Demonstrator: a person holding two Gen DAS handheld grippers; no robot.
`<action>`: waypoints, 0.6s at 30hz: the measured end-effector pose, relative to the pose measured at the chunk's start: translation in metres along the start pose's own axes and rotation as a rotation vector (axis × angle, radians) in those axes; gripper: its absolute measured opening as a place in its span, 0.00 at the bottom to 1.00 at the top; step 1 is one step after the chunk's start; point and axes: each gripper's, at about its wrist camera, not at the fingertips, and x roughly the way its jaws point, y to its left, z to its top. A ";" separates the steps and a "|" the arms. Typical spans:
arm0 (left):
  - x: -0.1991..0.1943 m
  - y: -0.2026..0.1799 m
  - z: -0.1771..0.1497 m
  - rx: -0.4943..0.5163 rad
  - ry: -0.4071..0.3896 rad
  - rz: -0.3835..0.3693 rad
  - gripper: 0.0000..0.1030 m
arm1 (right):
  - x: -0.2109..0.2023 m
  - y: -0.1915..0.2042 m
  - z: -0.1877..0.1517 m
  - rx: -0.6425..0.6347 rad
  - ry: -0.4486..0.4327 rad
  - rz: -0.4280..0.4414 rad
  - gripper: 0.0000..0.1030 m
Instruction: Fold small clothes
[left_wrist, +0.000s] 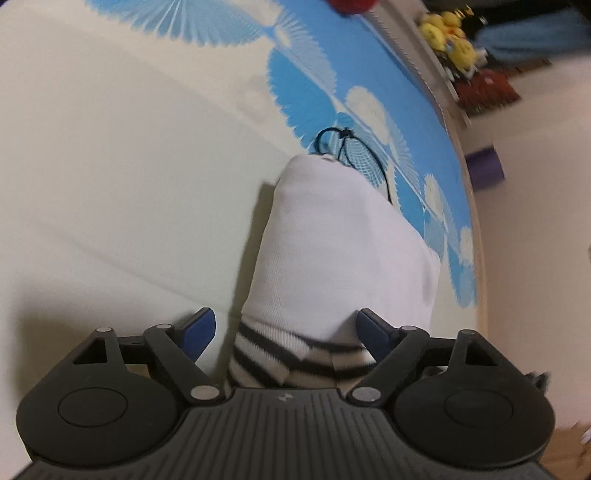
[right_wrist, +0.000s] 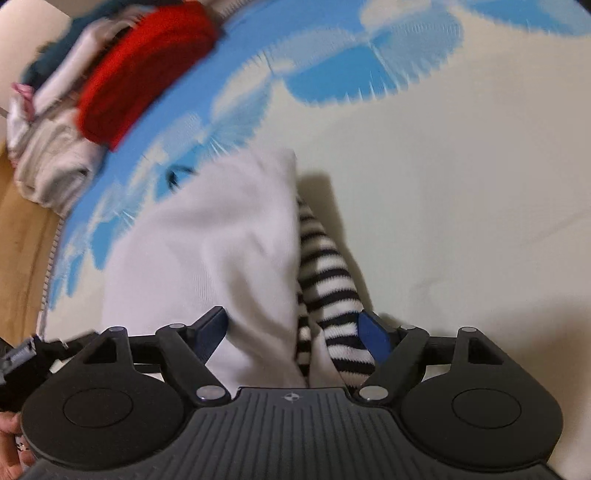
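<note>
A small white garment (left_wrist: 343, 243) with black-and-white striped parts (left_wrist: 295, 358) lies on a bed cover; it also shows in the right wrist view (right_wrist: 207, 251), with a striped sleeve (right_wrist: 328, 280) beside the white panel. My left gripper (left_wrist: 286, 332) is open, its blue-padded fingers (left_wrist: 197, 330) on either side of the striped edge. My right gripper (right_wrist: 295, 332) is open too, with the garment's white and striped cloth between its fingers (right_wrist: 373, 332). Whether either finger touches the cloth cannot be told.
The bed cover (left_wrist: 110, 166) is cream with a blue fan pattern (left_wrist: 306, 74). A black cord loop (left_wrist: 347, 147) lies beyond the garment. A pile of clothes with a red piece (right_wrist: 140, 70) sits at the bed's edge. Yellow plush toys (left_wrist: 450, 37) stand on a shelf.
</note>
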 end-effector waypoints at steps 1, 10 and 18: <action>0.005 0.003 0.000 -0.022 0.008 -0.017 0.87 | 0.008 0.000 0.001 0.002 0.024 -0.009 0.77; 0.024 -0.004 -0.011 -0.083 -0.025 -0.064 0.60 | 0.016 0.022 0.000 -0.049 -0.018 0.031 0.19; -0.047 -0.041 0.031 0.153 -0.050 0.014 0.39 | -0.002 0.063 0.005 -0.064 -0.134 0.187 0.16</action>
